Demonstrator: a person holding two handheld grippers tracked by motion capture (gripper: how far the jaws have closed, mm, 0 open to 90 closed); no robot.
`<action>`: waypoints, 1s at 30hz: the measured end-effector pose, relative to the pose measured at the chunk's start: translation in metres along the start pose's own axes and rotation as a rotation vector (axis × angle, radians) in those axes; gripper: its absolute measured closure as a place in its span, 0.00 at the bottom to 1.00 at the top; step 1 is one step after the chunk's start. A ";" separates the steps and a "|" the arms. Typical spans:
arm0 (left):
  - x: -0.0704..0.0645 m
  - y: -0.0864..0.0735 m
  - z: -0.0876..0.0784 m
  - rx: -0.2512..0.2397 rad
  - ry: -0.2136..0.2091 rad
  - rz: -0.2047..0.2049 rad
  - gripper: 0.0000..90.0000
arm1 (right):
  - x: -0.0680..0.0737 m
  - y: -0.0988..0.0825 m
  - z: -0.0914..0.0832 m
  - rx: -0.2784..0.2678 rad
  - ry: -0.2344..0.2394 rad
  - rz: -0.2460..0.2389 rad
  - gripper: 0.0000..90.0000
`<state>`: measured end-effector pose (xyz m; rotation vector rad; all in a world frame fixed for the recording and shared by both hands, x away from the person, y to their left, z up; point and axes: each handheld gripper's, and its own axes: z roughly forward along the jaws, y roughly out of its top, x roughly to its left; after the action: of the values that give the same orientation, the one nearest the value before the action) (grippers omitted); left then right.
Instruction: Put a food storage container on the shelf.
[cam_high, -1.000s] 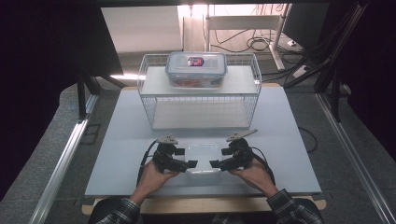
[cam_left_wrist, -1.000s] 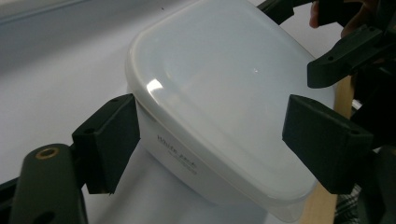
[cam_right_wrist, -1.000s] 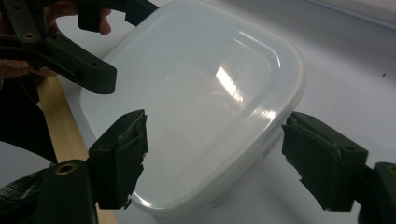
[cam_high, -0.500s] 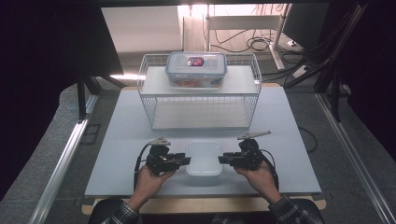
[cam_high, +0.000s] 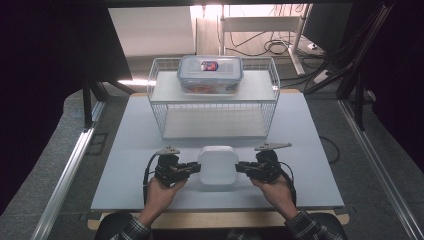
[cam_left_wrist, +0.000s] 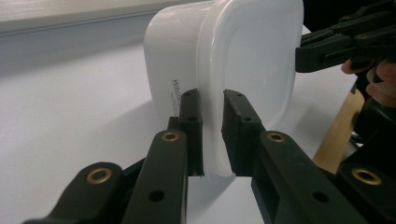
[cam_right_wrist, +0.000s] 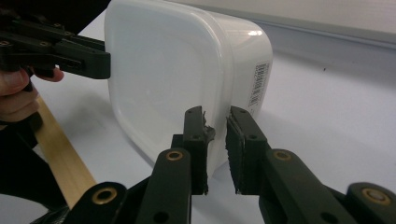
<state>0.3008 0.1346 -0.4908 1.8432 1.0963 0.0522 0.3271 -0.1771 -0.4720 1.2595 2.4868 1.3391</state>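
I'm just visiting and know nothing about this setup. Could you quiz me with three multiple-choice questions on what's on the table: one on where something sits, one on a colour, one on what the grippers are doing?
1. Where is the clear lidded box?
A. On the top shelf of the wire basket
B. On the table in front of the basket
C. Between the two grippers

2. What colour is the container between the grippers?
A. Blue
B. White
C. Black

3. What is the left gripper doing?
A. Hanging open, away from everything
B. Clamped on the container's rim
C. Holding the wire basket

Answers:
1. A: the high view shows it on the basket's upper shelf.
2. B: it looks white in every view.
3. B: the left gripper view shows its jaws pinching the rim; the right gripper grips the opposite side.
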 end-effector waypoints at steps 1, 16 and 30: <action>0.000 0.000 0.000 -0.003 0.005 0.001 0.88 | 0.000 0.000 0.001 -0.005 -0.002 -0.003 0.87; -0.002 0.020 -0.014 -0.040 0.020 0.043 0.88 | 0.003 0.017 -0.007 -0.078 0.027 -0.035 0.87; -0.007 0.059 -0.030 -0.089 0.039 0.093 0.87 | 0.006 0.054 -0.023 -0.146 0.013 -0.090 0.87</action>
<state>0.3215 0.1425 -0.4287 1.8183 1.0185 0.1887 0.3483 -0.1731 -0.4173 1.0992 2.3728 1.4808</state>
